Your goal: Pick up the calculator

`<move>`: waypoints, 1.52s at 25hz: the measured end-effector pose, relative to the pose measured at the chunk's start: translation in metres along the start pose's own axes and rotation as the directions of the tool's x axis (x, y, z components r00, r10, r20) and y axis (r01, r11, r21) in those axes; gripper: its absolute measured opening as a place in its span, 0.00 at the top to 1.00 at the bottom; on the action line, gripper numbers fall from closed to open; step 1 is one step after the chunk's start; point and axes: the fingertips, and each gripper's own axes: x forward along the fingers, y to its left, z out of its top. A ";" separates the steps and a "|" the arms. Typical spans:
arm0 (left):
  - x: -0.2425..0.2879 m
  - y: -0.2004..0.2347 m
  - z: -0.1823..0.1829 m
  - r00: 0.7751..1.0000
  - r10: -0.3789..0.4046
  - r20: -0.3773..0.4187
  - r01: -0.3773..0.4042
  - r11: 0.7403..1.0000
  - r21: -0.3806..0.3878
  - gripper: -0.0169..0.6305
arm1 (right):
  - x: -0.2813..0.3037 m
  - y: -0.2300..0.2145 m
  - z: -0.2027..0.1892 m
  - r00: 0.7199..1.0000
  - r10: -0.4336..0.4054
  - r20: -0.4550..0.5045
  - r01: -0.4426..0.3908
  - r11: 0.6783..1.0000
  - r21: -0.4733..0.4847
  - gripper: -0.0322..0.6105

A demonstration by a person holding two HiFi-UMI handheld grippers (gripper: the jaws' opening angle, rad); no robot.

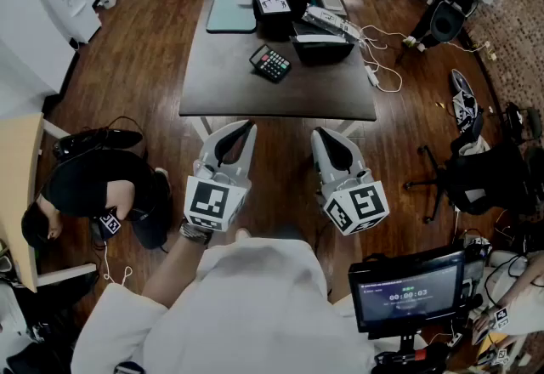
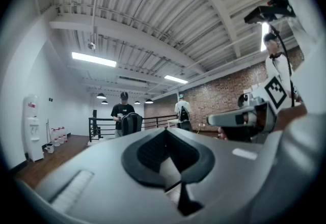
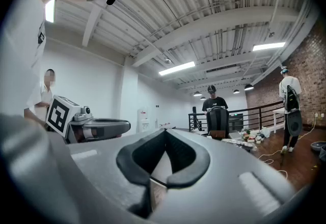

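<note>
The calculator (image 1: 270,63), black with coloured keys, lies tilted on the dark table (image 1: 229,87), a little left of its middle. Both grippers are held level in front of the person, side by side, short of the table's near edge and well away from the calculator. My left gripper (image 1: 247,126) is shut with nothing in it. My right gripper (image 1: 318,135) is shut and empty too. In the left gripper view the closed jaws (image 2: 165,132) point across the room, and the same holds in the right gripper view (image 3: 165,131). Neither gripper view shows the calculator.
On the table's far half lie a teal pad (image 1: 231,13), a black box (image 1: 274,7), a black tray (image 1: 321,49) and white cables (image 1: 382,66). A person crouches on the floor at left (image 1: 93,185). An office chair (image 1: 463,177) and a monitor (image 1: 408,287) stand at right.
</note>
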 end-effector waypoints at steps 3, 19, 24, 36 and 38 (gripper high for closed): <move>-0.004 0.007 -0.008 1.000 -0.010 -0.017 0.009 1.000 -0.007 0.96 | 0.004 0.007 -0.004 1.000 -0.010 -0.005 0.010 1.000 0.008 0.95; 0.076 0.044 -0.016 0.999 -0.049 0.010 0.048 0.999 0.015 1.00 | 0.086 -0.048 -0.015 1.000 0.009 -0.005 -0.008 1.000 0.027 0.95; 0.137 0.074 -0.018 1.000 -0.013 -0.002 0.013 1.000 0.018 0.99 | 0.130 -0.103 -0.015 1.000 0.028 -0.007 -0.028 0.999 0.028 0.95; 0.252 0.124 -0.027 0.993 0.101 -0.059 -0.102 0.995 -0.022 0.96 | 0.213 -0.207 -0.005 0.996 0.090 -0.014 -0.089 0.994 0.056 0.95; 0.265 0.129 -0.026 0.991 0.122 -0.059 -0.123 0.992 -0.013 0.96 | 0.221 -0.223 -0.005 0.996 0.084 -0.012 -0.083 0.994 0.067 0.95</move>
